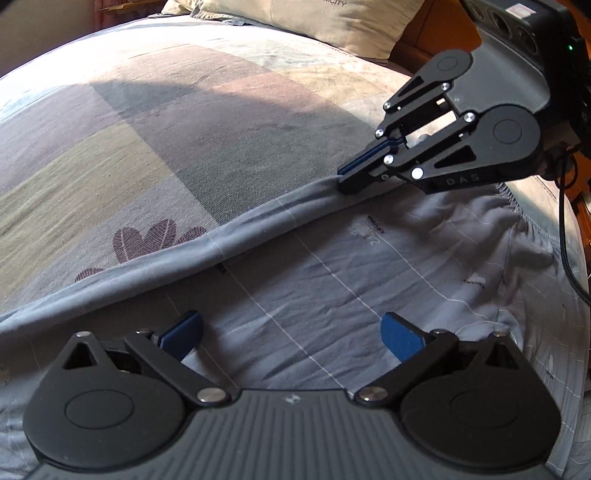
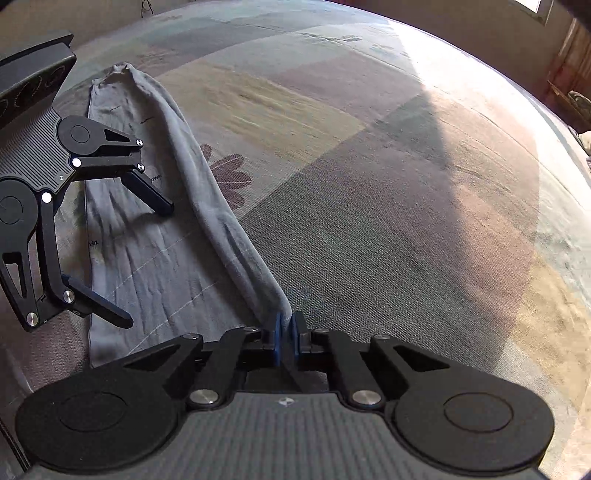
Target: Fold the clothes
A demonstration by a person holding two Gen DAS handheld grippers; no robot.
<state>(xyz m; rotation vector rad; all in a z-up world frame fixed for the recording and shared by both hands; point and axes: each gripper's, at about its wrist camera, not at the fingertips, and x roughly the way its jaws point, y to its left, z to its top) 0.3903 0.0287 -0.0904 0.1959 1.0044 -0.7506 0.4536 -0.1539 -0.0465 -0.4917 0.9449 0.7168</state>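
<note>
Where the right gripper (image 2: 284, 326) pinches, grey trousers (image 1: 332, 266) bunch, wrinkled.

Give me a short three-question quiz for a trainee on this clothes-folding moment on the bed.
1. True or false: the right gripper is shut on the grey garment's folded edge.
2. The left gripper is: A) clamping the garment, B) open above the garment, C) resting on the pillow.
3. What surface lies under the garment?

Key: 1 true. 2 B. 3 the patchwork bedsheet with a flower print.
</note>
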